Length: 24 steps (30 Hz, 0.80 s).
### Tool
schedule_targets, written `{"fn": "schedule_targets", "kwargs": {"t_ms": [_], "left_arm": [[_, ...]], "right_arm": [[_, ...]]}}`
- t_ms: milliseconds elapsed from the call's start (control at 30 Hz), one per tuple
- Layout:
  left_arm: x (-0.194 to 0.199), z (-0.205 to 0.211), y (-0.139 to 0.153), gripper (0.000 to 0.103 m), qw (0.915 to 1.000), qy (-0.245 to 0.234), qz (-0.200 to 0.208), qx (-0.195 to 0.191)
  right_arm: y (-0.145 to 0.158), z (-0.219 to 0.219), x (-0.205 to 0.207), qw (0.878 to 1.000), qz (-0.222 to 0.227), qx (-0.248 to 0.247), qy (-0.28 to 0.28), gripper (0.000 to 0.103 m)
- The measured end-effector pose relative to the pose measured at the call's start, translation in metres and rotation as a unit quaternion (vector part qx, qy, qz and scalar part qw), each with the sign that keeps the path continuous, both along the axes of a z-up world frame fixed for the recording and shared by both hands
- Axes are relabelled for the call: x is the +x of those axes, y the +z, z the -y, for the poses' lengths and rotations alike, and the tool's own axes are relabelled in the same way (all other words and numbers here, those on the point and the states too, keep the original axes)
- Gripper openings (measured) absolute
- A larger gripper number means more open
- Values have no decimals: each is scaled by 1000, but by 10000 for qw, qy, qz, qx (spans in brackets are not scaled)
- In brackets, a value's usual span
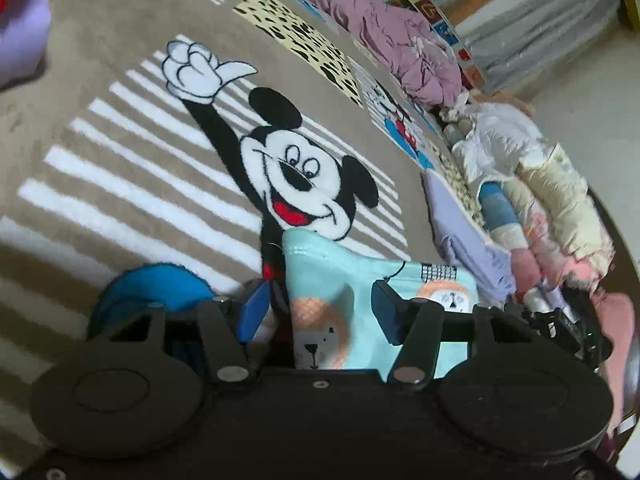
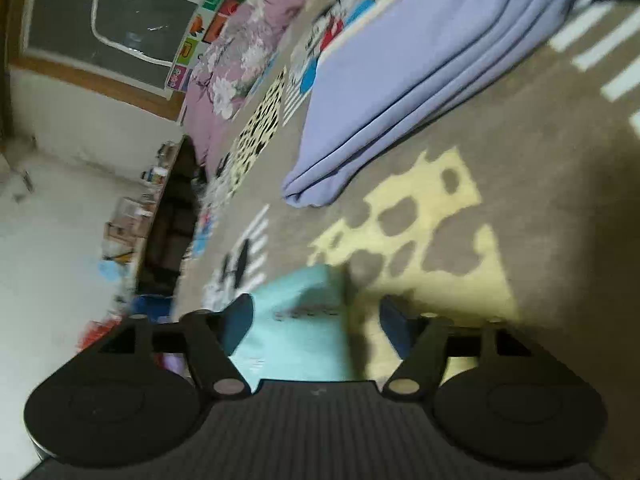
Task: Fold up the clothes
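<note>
Two grippers: both are hovering low over the carpet (image 1: pixel 120 92), each with the same mint garment lying between its fingers.
Left gripper (image 1: pixel 320 312): jaws are standing wide apart, closing on nothing; the mint printed garment (image 1: pixel 332 280) is lying in the gap, nearer the right-hand finger, its hemmed edge running forward and away from the camera.
Right gripper (image 2: pixel 316 320): jaws are likewise standing wide, gripping nothing; the garment (image 2: pixel 296 320) is filling the left part of the gap, with bare carpet by the right-hand finger. This view is blurring.
Nearer arm: neither clearly; cloth is reaching both.
Folded lilac cloth (image 2: pixel 380 80): lying flat, well ahead of the right gripper.
Heaped clothes (image 1: pixel 540 184): sitting along the carpet's right edge.
</note>
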<state>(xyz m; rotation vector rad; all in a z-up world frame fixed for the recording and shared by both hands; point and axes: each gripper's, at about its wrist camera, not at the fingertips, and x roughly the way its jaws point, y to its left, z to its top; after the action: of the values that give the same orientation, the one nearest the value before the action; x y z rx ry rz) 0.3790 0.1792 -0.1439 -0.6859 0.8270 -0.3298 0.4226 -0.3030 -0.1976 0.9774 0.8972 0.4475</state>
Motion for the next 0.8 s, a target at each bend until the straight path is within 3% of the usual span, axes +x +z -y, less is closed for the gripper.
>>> {"fn": "schedule_targets", "kwargs": {"t_ms": [200, 233, 267, 333, 400, 567, 733, 800], "left_arm": [[2, -1, -1, 54, 9999, 37, 106, -80], [2, -1, 0, 47, 9999, 49, 151, -62], [1, 0, 1, 24, 9998, 61, 195, -45], [1, 0, 2, 5, 9996, 85, 284, -10], [1, 1, 3, 5, 9992, 110, 372, 25], [0, 5, 6, 5, 9983, 153, 556, 129], [2, 5, 6, 5, 9984, 189, 525, 110], [7, 11, 1, 12, 9977, 325, 240, 547]], "right_arm": [[6, -19, 16, 9985, -44, -314, 449, 70], [6, -24, 17, 9982, 18, -361, 485, 59], [7, -28, 17, 9978, 80, -407, 522, 50], [8, -33, 14, 9967, 236, -480, 607, 17], [15, -34, 7, 9953, 473, -668, 511, 10], [24, -12, -18, 9921, 1068, -649, -44, 9], [23, -9, -19, 9901, 1202, -724, -91, 9], [20, -9, -13, 9903, 1026, -915, -198, 8]]}}
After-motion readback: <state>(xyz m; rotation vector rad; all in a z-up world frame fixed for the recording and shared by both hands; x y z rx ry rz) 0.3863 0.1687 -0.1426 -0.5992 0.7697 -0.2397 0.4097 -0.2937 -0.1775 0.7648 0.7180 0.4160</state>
